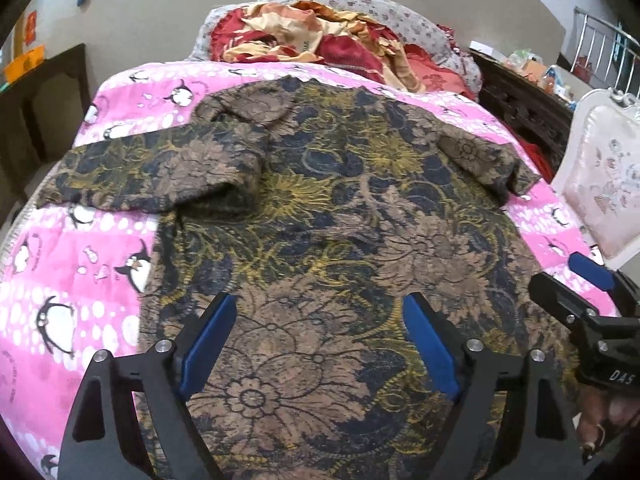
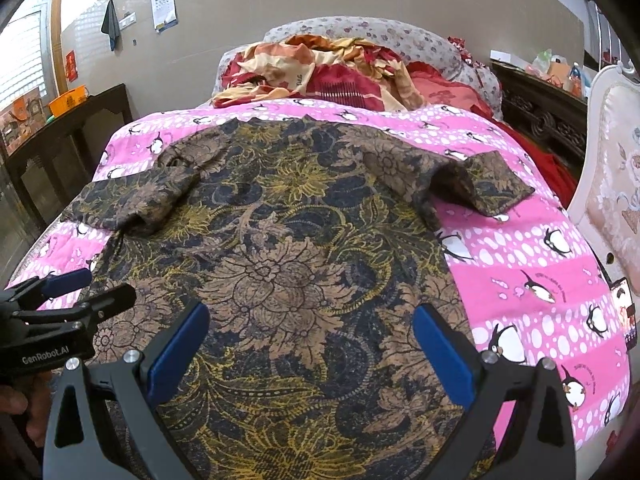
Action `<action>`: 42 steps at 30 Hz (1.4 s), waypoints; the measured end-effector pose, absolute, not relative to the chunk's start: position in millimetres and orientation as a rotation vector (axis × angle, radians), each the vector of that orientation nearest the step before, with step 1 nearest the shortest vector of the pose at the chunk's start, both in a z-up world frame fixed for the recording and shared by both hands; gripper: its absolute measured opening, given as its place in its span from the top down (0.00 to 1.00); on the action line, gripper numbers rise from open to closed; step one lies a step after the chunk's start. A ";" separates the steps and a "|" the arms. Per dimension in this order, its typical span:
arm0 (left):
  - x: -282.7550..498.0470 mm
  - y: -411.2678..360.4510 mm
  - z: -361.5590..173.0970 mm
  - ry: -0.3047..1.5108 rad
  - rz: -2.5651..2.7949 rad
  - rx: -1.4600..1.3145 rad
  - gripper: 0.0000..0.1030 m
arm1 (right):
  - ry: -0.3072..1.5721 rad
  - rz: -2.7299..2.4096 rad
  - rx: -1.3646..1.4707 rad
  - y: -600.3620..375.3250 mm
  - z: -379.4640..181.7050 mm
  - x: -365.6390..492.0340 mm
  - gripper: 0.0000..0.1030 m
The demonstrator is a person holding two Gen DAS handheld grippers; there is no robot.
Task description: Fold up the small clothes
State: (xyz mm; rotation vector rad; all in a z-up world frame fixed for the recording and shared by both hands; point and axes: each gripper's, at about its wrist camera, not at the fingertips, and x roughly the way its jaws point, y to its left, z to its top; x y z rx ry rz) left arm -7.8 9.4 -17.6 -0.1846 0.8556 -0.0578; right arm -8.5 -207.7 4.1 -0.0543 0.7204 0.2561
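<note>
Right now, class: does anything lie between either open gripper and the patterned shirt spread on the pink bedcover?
Nothing visible does. The left gripper and right gripper both hang open directly over the bare shirt.

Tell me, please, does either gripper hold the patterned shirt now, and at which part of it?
Nothing is held. The left gripper and the right gripper are both open above the lower part of the shirt, with no cloth pinched.
</note>
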 end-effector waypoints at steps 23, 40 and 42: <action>-5.2 12.5 -18.4 0.847 -0.040 -0.211 0.34 | 0.726 0.241 -0.041 -214.1 4.0 -6.6 0.00; -5.6 12.0 -18.9 0.851 -0.041 -0.211 0.34 | 0.734 0.258 -0.050 -209.2 1.9 -7.2 0.00; -5.3 12.6 -19.1 0.853 -0.040 -0.213 0.34 | 0.736 0.259 -0.049 -208.9 1.2 -7.4 0.00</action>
